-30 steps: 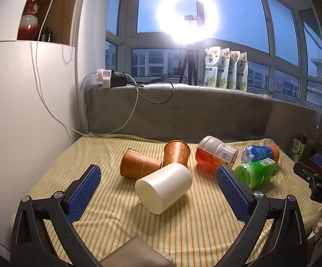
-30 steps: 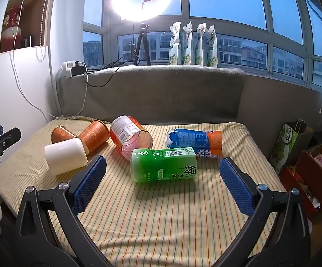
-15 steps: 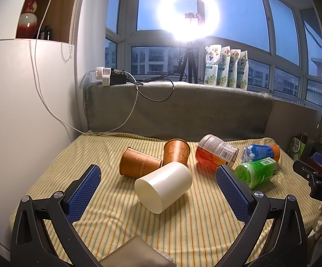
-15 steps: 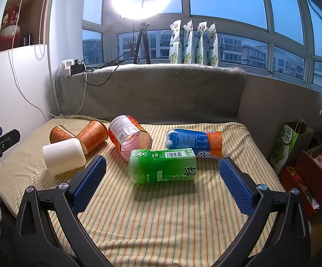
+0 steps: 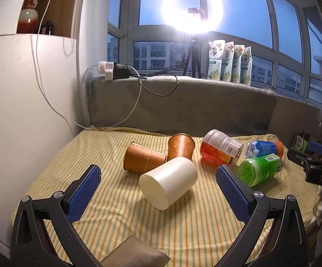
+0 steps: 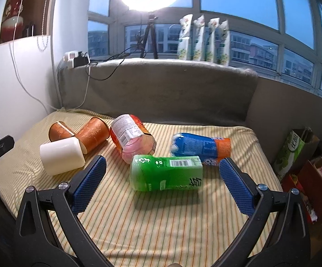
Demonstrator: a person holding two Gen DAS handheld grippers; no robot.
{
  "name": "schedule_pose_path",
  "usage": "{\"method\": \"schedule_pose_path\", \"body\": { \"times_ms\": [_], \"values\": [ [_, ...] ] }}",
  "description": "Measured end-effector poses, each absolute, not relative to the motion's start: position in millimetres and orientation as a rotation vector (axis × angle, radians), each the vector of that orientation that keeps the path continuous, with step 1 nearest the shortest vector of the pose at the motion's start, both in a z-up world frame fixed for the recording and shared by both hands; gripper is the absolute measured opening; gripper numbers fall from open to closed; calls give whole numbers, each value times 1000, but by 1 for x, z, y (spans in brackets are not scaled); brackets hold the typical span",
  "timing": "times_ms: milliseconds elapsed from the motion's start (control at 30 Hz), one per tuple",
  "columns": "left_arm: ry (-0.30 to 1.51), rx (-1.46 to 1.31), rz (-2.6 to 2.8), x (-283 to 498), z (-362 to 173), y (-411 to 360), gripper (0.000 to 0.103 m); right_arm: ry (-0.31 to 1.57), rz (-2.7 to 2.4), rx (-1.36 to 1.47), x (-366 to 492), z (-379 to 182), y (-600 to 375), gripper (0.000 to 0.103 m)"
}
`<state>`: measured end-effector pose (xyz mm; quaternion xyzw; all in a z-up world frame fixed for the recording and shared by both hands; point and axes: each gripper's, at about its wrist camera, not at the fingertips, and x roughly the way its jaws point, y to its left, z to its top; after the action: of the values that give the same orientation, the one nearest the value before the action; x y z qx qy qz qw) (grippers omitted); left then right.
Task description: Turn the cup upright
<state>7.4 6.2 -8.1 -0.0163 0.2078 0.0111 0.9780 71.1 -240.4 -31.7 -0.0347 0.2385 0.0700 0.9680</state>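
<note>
Several cups lie on their sides on a yellow striped cloth (image 5: 116, 213). A white cup (image 5: 168, 183) lies just ahead of my left gripper (image 5: 158, 173), base toward me. Two copper cups (image 5: 144, 157) (image 5: 180, 146) lie behind it. My left gripper is open and empty. In the right wrist view a green cup (image 6: 166, 172) lies between the pads of my right gripper (image 6: 162, 166), which is open and empty. A red-orange cup (image 6: 133, 136) and a blue cup (image 6: 200, 148) lie behind it. The white cup (image 6: 62, 155) is at the left.
A grey padded backrest (image 5: 183, 106) runs along the far edge. A white cabinet (image 5: 23, 111) stands at the left with hanging cables. A ring light on a tripod (image 5: 193, 9) and pouches (image 5: 229, 63) stand on the sill. Bags and boxes (image 6: 299, 153) sit beyond the right edge.
Both views have shifted slightly; the cups sit a little lower and nearer in frame. Nothing on the cloth has moved and both grippers stay open.
</note>
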Motion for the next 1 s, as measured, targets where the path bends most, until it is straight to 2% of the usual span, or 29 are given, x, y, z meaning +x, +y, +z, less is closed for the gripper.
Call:
{"method": "schedule_pose_path", "body": {
  "times_ms": [567,767,1000],
  "values": [
    [488,-57,58,9,-21,28,103,791,390,-201,227,-20,-188,103],
    [522,-71,77,10,-28,39,103,948,469,-290,272,-37,-155,103],
    [529,-89,100,7,-27,52,103,1037,469,-505,294,-68,-125,103]
  ]
}}
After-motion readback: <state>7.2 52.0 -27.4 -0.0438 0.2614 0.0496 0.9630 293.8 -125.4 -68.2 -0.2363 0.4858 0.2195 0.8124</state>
